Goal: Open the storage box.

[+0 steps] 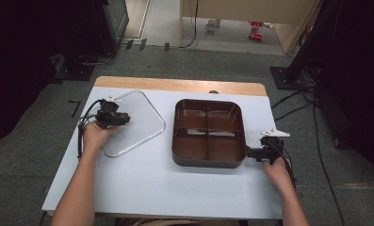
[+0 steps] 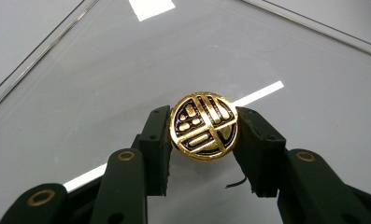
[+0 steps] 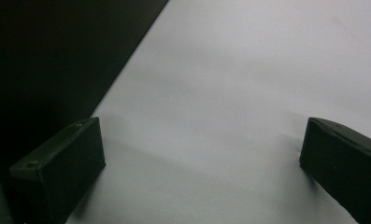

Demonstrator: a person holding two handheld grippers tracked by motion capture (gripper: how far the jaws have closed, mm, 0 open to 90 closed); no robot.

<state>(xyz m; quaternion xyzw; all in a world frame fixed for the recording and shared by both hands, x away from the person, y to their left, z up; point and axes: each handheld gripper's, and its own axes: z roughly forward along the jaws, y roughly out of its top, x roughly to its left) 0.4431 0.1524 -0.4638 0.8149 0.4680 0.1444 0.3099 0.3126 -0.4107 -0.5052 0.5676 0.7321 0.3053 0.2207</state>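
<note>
White table fills the centre of the high view, with a wooden edge strip along its far side. Grey floor around it; dark equipment stands at upper left and right of the frame.

Brown tray, four compartments, sits right of centre in the high view. Rounded corners, glossy inside. Its dark outer wall takes up the upper left of the right gripper view.

Clear lid, rounded square with a thin metal-looking rim, lies flat on the table left of the tray, near it but apart. In the left gripper view its transparent pane covers most of the frame and carries bright strip reflections.

Left gripper, held by the person's left hand, is over the lid's left part in the high view. In its own view the left gripper has its jaws closed in on a round gold-and-black knob; one jaw presses each side of it. The knob stands on the lid, at centre frame, with a gold line pattern on its face.

Right gripper, in the right hand, sits at the tray's lower right corner in the high view, just beside the wall. In its own view the right gripper has its jaws spread wide, with bare white table between them.
</note>
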